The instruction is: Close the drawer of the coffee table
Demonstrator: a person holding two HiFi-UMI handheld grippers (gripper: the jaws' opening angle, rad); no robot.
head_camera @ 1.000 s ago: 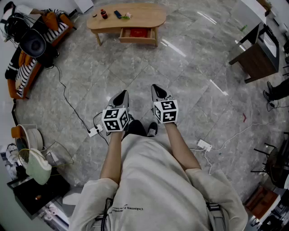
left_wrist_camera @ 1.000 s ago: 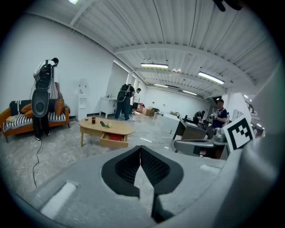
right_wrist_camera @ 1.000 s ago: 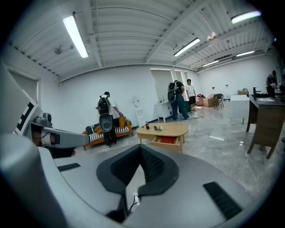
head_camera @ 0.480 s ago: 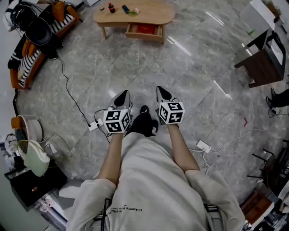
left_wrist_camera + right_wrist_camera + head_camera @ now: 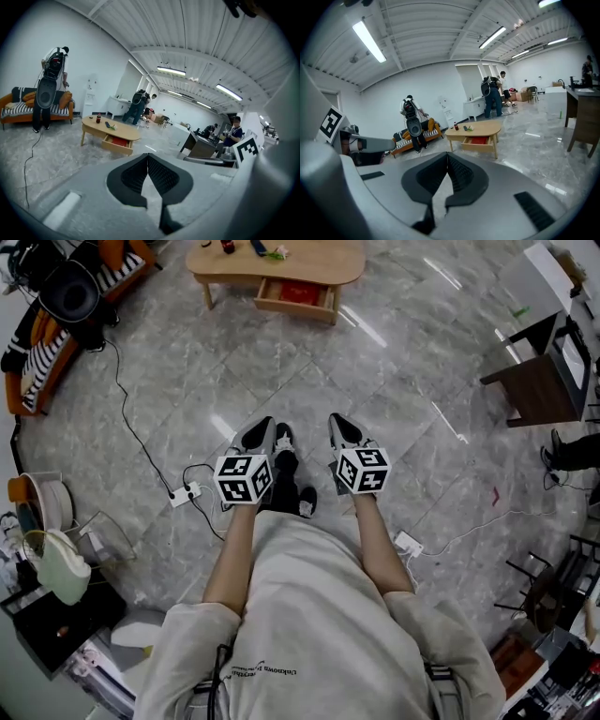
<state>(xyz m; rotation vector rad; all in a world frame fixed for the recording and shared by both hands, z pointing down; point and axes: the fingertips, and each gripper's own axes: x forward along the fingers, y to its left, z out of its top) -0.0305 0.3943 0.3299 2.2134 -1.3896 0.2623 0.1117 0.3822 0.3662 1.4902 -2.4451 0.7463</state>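
Drawer (image 5: 292, 296) juts open from the desk (image 5: 323, 263) toward the person, its long side along the desk. Left tool (image 5: 255, 435) and right tool (image 5: 345, 430) are pinched together, empty.

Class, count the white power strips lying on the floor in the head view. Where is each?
2. One power strip lies on the floor to the person's left; a second power strip lies to the person's right. The person's body may hide more.
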